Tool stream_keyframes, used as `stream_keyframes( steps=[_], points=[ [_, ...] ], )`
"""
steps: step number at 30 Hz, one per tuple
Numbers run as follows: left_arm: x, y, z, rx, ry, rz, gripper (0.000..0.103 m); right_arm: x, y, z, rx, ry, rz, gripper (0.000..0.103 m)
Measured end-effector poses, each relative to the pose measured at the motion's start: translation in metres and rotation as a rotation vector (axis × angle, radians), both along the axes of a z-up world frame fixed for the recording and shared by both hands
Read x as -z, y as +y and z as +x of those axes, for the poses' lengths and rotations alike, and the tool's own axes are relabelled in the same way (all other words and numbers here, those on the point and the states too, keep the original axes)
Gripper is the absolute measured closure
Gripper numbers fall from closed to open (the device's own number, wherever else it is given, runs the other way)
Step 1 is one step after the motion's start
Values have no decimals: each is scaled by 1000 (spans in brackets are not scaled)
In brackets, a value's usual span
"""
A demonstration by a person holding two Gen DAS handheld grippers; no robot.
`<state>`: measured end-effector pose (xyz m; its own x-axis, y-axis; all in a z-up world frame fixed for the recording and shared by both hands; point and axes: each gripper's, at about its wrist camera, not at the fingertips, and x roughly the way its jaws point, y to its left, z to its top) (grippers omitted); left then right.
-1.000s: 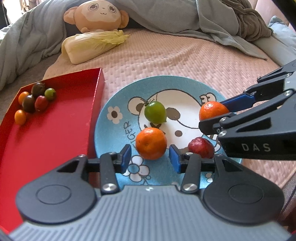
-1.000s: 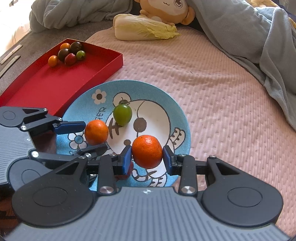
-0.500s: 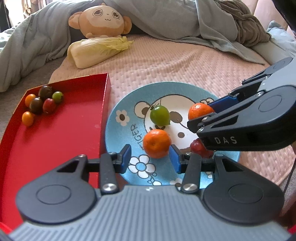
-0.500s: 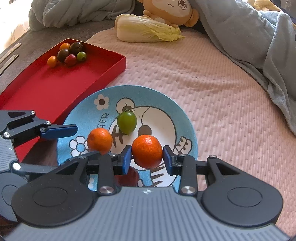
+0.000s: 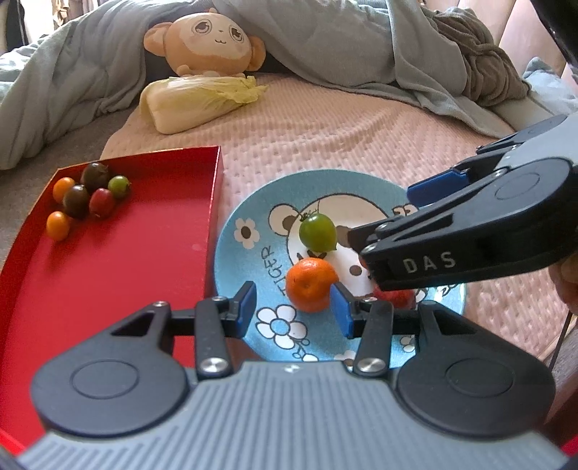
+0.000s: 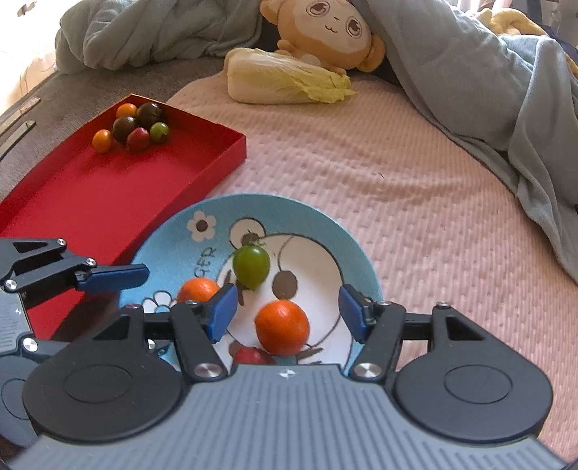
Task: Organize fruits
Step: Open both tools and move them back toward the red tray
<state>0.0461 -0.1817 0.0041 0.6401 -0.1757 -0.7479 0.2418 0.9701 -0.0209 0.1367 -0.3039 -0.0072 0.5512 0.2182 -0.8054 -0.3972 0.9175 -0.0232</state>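
Plate: one blue cartoon plate (image 6: 346, 231) is lying on the pink bedspread (image 6: 415, 188), just beside the red tray (image 6: 108, 202).
Fruit on the plate: four pieces are sitting there, namely two mandarins, one green tomato (image 6: 251, 266) and one dark red fruit (image 6: 253, 356), the last mostly hidden behind the gripper bodies.
Right gripper (image 6: 287, 312): its fingers are standing spread wide, with one mandarin (image 6: 282, 327) lying loose on the plate between them, touching neither pad.
Left gripper (image 5: 292, 310): its fingers are also spread, and the other mandarin (image 5: 310, 284) is sitting just ahead of them, close against the right-hand pad; whether it touches cannot be told.
Red tray: six small tomatoes (image 5: 86, 199) are clustering in its far corner, namely two orange, two dark, one red and one green.
Far end of the bed: one napa cabbage (image 6: 285, 77) is lying in front of one plush monkey (image 6: 325, 32), with a grey blanket (image 6: 487, 72) bunching around them.
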Motion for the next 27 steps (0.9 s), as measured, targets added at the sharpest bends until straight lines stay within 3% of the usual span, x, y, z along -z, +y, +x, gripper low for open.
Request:
stream_keyframes(
  steps=[27],
  points=[
    [-22,51,9,-99,-41,-42,55,-27,54,15,-59,-63,75,35]
  ],
)
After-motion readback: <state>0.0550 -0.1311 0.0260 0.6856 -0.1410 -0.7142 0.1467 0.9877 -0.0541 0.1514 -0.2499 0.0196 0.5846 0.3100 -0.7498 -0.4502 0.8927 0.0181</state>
